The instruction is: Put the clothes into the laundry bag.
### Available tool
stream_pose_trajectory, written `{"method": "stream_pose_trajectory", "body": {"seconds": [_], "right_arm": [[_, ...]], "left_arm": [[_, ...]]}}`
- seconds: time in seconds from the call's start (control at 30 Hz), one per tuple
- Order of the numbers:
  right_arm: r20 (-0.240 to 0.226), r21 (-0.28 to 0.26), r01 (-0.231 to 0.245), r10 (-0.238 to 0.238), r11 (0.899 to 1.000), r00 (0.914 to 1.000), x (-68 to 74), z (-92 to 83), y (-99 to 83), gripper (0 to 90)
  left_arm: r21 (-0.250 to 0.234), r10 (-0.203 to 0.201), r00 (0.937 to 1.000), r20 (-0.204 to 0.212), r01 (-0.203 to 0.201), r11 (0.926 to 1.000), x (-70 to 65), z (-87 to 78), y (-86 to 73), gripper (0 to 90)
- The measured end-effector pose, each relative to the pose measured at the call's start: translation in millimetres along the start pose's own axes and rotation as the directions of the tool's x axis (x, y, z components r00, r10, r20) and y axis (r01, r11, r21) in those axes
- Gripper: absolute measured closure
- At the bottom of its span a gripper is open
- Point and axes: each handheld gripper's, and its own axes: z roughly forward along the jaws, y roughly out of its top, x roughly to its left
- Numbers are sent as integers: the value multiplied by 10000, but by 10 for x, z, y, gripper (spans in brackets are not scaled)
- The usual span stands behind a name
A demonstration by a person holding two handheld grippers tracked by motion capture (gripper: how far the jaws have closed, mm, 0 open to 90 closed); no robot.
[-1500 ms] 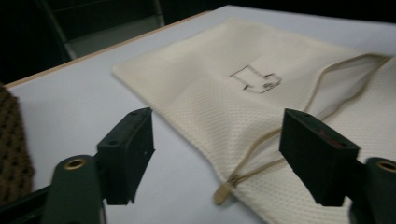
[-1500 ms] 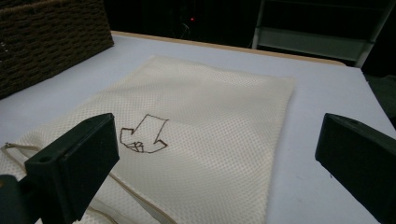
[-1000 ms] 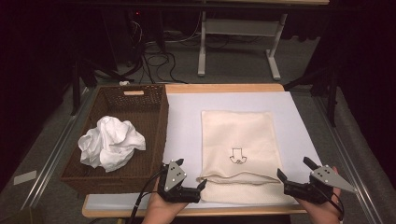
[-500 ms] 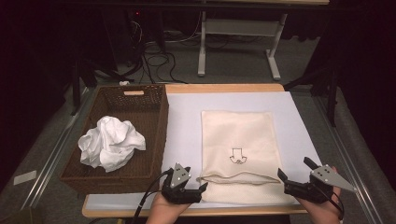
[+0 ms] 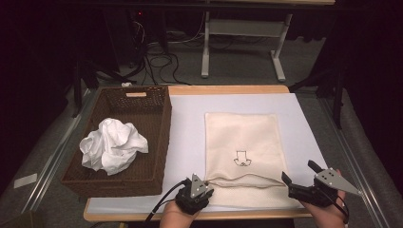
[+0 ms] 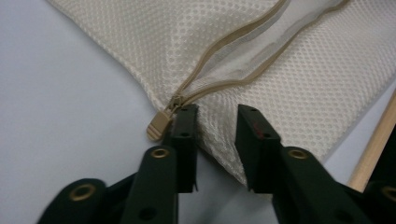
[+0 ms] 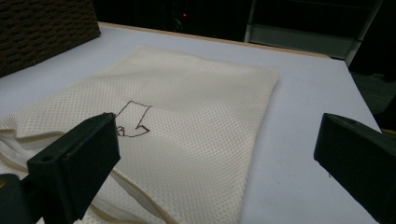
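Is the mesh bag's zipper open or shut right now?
Open: on the mesh bag the zipper tracks spread apart from the slider at the corner.

The right tongs (image 7: 224,158) stand wide open above the bench (image 7: 299,98), their two black jaws far apart with nothing between the pads. Under and beyond the left-hand jaw a cream mesh bag (image 7: 196,107) lies flat, a small dark outline mark (image 7: 133,120) drawn on it. Along the bag's near edge the zip (image 7: 135,191) gapes. Beyond the bag's far left corner rises a brown wicker basket (image 7: 46,28).
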Motion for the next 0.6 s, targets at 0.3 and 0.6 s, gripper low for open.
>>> {"method": "stream_pose_trajectory", "body": {"seconds": [0.3,0.6], "right_arm": [[-27,2,-5,5,10000,10000,-1,2,-9,10],[-127,35,100,-99,9999,9999,6,10,-12,17]], "left_arm": [[-59,-414,9990,-152,413,9991,163,-40,54,868],[-172,-1645,9864,-39,1644,9862,464,-84,54,876]]}}
